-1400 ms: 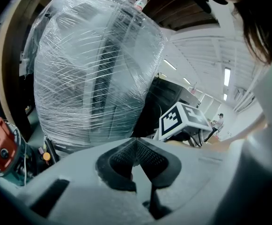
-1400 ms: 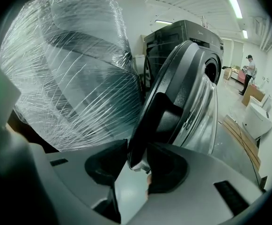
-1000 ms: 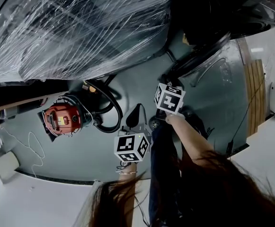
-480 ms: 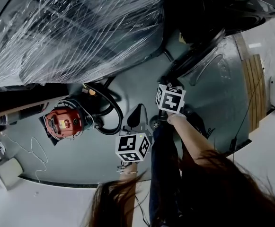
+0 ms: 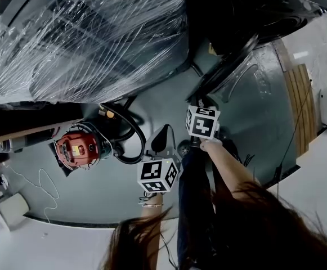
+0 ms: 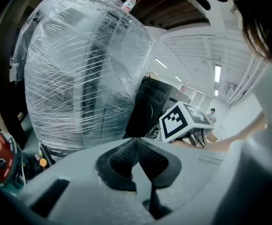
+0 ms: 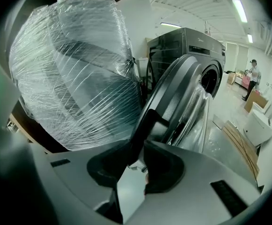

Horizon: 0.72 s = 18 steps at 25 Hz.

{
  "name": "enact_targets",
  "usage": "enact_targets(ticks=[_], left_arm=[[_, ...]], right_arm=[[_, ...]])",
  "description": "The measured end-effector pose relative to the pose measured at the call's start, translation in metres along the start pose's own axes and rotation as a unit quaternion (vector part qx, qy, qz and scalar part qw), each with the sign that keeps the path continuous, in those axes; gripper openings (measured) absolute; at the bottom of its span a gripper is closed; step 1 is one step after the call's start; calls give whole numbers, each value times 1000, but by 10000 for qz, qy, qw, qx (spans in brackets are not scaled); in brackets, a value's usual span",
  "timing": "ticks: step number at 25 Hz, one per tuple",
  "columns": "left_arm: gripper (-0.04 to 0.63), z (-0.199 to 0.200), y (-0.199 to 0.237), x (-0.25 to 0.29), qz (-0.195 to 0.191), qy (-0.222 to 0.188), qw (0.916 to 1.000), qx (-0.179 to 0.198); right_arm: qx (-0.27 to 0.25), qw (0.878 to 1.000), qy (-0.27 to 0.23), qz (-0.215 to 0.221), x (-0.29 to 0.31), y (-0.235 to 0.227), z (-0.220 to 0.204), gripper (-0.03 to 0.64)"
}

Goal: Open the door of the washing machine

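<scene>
Door [image 7: 182, 102] of the washing machine [image 7: 187, 41] is standing swung open; the right tool [image 7: 137, 151], jaws just closing, is pinching its rim, while the left tool [image 6: 136, 142] is hovering, jaws together.

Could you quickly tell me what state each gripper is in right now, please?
Left gripper: closed, nothing between its jaws.
Right gripper: jaws have just been closing, now gripping the rim of the washing machine door.

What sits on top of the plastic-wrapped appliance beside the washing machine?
A small bottle with a red cap stands on the wrapped appliance. The rest of its top is out of sight.
</scene>
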<state>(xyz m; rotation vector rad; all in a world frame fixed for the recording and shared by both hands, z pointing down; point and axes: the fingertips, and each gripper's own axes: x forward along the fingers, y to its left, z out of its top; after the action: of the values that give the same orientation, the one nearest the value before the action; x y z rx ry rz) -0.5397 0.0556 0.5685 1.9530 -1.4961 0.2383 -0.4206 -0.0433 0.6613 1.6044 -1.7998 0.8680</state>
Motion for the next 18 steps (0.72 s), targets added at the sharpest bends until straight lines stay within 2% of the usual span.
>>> enact_targets(ticks=[8,13,18], left_arm=[[12,9,-29,-7,229,-169,9996,-16],[13,13,-58,-11,403,-305,9987,-84],[12,16,-95,-11,373,-351,9987,9]], right_arm=[[-395,9987,-66,302,-29,-17,8,57],[-580,9972,-137,442,-51,-44,15,49],[-675,9964,-204,474,-72,-77,22,46]])
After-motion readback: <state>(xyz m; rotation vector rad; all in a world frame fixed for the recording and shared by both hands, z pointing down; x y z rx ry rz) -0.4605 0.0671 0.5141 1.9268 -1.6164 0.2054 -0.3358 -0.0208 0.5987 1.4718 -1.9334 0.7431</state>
